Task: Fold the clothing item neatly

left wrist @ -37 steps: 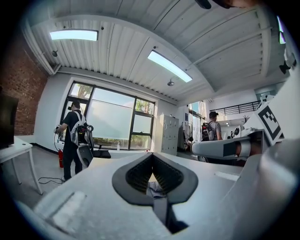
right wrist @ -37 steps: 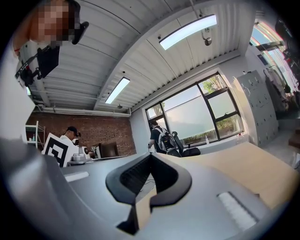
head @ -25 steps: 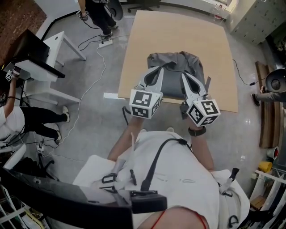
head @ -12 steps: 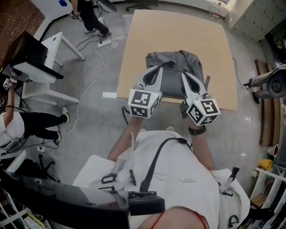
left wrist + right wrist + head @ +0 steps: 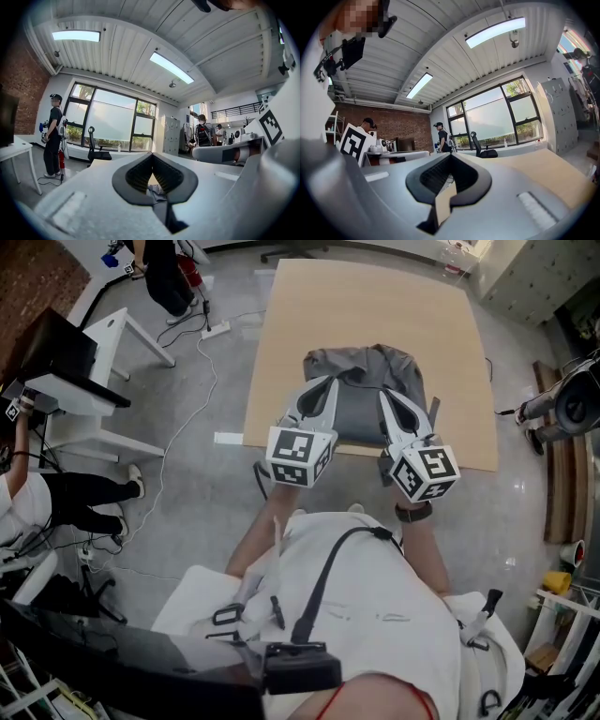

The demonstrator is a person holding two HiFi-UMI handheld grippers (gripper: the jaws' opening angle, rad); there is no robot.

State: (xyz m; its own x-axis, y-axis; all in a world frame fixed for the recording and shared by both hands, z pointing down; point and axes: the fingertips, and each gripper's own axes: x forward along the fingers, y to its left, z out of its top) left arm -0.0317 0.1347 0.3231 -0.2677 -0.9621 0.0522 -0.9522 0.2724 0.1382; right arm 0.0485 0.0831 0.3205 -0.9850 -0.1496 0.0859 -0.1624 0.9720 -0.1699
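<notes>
A grey clothing item (image 5: 373, 367) lies bunched on the tan table (image 5: 375, 296), near its front edge. Both grippers hover side by side over the garment's near part, pointing away from me and roughly level. The left gripper (image 5: 330, 383) is shut; in the left gripper view (image 5: 153, 156) a scrap of the grey cloth (image 5: 154, 191) shows through the gap below its closed pads. The right gripper (image 5: 385, 396) is shut too, and in the right gripper view (image 5: 450, 156) only tan table surface (image 5: 446, 200) shows through its gap. Neither one lifts any cloth.
A white desk (image 5: 112, 334) with a dark monitor (image 5: 56, 343) stands left of the table, with cables (image 5: 202, 381) on the floor between them. One person (image 5: 47, 493) sits at far left and another (image 5: 159, 273) stands beyond. Equipment (image 5: 567, 404) stands at the right.
Both grippers and the garment have stayed almost still. The standing person at the top has walked further left.
</notes>
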